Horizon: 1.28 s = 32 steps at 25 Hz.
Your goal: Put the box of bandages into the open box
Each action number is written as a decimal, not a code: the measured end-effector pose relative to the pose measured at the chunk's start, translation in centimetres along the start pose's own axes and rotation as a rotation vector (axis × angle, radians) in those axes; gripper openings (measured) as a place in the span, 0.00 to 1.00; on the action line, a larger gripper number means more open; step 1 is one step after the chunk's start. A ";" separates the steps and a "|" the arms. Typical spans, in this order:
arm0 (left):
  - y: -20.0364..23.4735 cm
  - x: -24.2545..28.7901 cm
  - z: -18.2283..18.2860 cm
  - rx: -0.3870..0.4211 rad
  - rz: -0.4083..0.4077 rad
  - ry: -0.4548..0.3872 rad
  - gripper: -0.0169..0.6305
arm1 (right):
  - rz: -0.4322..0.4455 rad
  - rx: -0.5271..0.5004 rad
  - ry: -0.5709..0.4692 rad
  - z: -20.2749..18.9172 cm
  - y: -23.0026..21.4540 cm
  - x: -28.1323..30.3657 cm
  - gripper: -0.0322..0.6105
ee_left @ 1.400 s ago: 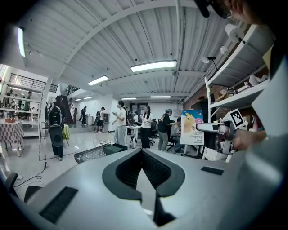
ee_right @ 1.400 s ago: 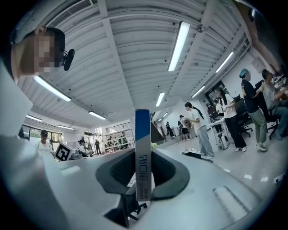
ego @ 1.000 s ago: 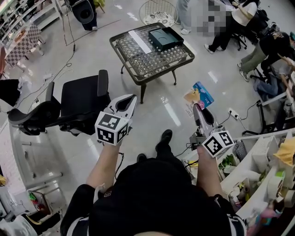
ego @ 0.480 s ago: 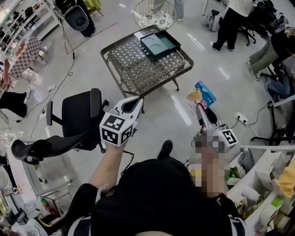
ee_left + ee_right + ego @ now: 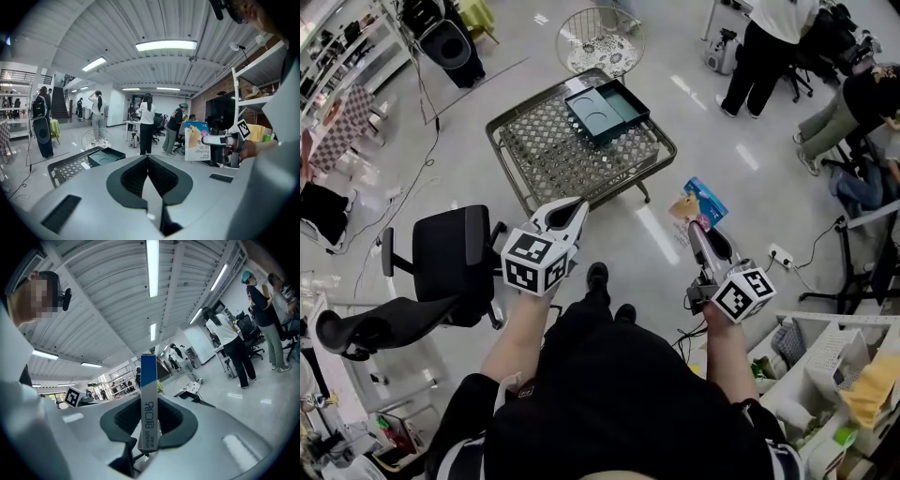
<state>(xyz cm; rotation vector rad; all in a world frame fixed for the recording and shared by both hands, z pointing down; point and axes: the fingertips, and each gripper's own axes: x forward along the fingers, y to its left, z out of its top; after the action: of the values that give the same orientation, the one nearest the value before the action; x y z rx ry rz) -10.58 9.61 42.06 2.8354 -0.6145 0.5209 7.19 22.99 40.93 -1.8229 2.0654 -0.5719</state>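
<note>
In the head view my right gripper (image 5: 697,231) is shut on the box of bandages (image 5: 701,201), a blue and yellow carton held up over the floor. The right gripper view shows the carton's narrow edge (image 5: 149,399) upright between the pads. The open box (image 5: 606,106), dark teal, lies on the far corner of a wire-mesh table (image 5: 546,156) ahead, well beyond both grippers. My left gripper (image 5: 569,212) is shut with nothing in it and points toward the table. In the left gripper view, the open box (image 5: 106,156) is at the left and the carton (image 5: 196,140) at the right.
A black office chair (image 5: 441,251) stands on the floor to my left. A round wire basket (image 5: 600,41) sits behind the table. People stand and sit at the upper right (image 5: 766,42). Cluttered shelves (image 5: 825,375) are at the lower right, and a power strip (image 5: 779,256) lies on the floor.
The table and open box have shifted left and nearer in the head view. Both grippers keep their pose, the right still holding the carton.
</note>
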 end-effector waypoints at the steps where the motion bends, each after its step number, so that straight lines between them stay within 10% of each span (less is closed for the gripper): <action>1: 0.4 0.8 0.2 -0.006 0.002 -0.003 0.04 | -0.002 0.006 0.011 -0.1 -0.6 0.5 0.20; 20: 20.5 18.4 7.4 -0.086 0.012 -0.023 0.04 | 0.008 0.003 0.120 6.0 -9.1 25.0 0.20; 32: 24.6 23.2 6.4 -0.177 0.080 0.038 0.04 | 0.051 0.066 0.264 5.2 -15.5 35.1 0.20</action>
<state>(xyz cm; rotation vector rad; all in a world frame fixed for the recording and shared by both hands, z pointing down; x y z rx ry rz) 0.45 -22.45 47.66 2.6375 -0.7315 0.5060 18.51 -13.85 44.89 -1.7308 2.2222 -0.8979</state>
